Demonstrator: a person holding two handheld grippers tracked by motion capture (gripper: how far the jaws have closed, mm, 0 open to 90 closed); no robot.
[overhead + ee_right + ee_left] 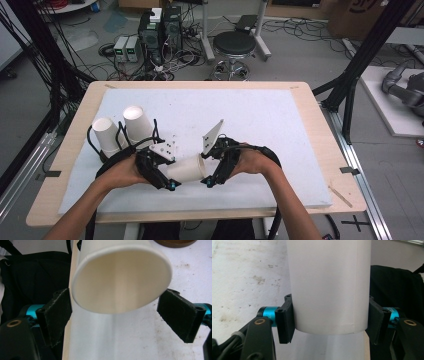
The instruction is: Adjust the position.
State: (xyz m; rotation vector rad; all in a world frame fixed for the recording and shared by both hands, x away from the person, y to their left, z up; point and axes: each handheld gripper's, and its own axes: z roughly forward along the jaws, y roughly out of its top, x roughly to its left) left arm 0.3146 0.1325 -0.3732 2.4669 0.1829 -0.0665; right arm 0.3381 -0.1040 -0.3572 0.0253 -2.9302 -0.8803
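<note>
- A lab room with cables and computer boxes on the floor, a round stool (pixel 234 44) behind, and a wooden desk (pixel 310 107) topped with a white foam board (pixel 260 120).
- Two spare paper cups (pixel 122 129) sit upside down at the board's left, well apart from the action.
- Centre stage: one paper cup (pixel 187 169) held just off the board, lying on its side between the two hands.
- The left gripper (pixel 167 181) is clamped on it; in the left gripper view both black pads press the cup wall (pixel 329 290) near the base end.
- The cup's long axis runs across, base toward the left hand, open mouth toward the right.
- The right gripper (pixel 209 180) is spread apart; in the right gripper view the rim (pixel 122 277) faces straight at it, hanging between the pads but touching neither.
- So the right hand is lined up on the mouth end, and a handover or a two-handed hold looks like the step in hand.
- Closing on that thin rim could squash it oval.
</note>
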